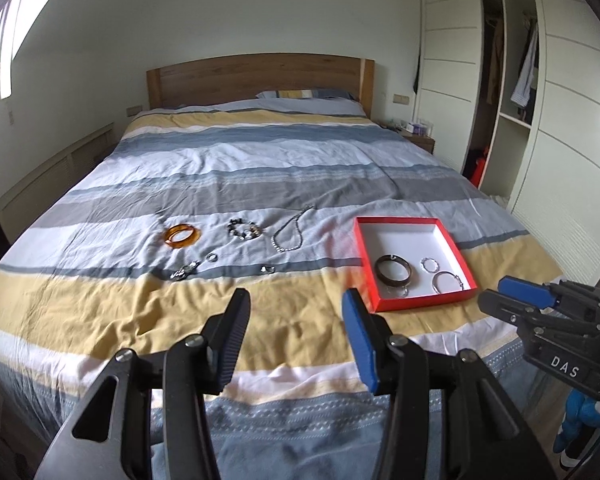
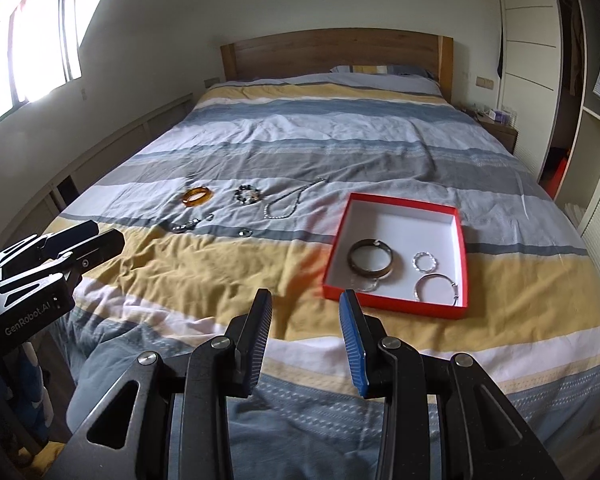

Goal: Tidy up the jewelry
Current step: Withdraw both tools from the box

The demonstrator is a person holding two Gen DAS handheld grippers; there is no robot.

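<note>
A red box (image 1: 367, 256) (image 2: 336, 256) with a white inside lies on the striped bedspread and holds a dark bangle (image 1: 394, 269) (image 2: 370, 258), a small silver ring bracelet (image 1: 430, 265) (image 2: 425, 261) and a silver hoop (image 1: 446, 281) (image 2: 436, 287). Left of it on the bed lie an amber bangle (image 1: 182, 235) (image 2: 196, 196), a beaded bracelet (image 1: 244, 229) (image 2: 247, 195), a chain necklace (image 1: 290, 234) (image 2: 286, 206) and small silver pieces (image 1: 186, 270) (image 2: 188, 224). My left gripper (image 1: 296, 308) (image 2: 100, 240) is open and empty above the near bed. My right gripper (image 2: 305, 306) (image 1: 496, 292) is open and empty before the box.
The bed (image 1: 260, 160) has a wooden headboard (image 1: 260, 80). A nightstand (image 1: 416, 136) and white wardrobe with hanging clothes (image 1: 520, 80) stand at the right. A window (image 2: 40, 60) is at the left.
</note>
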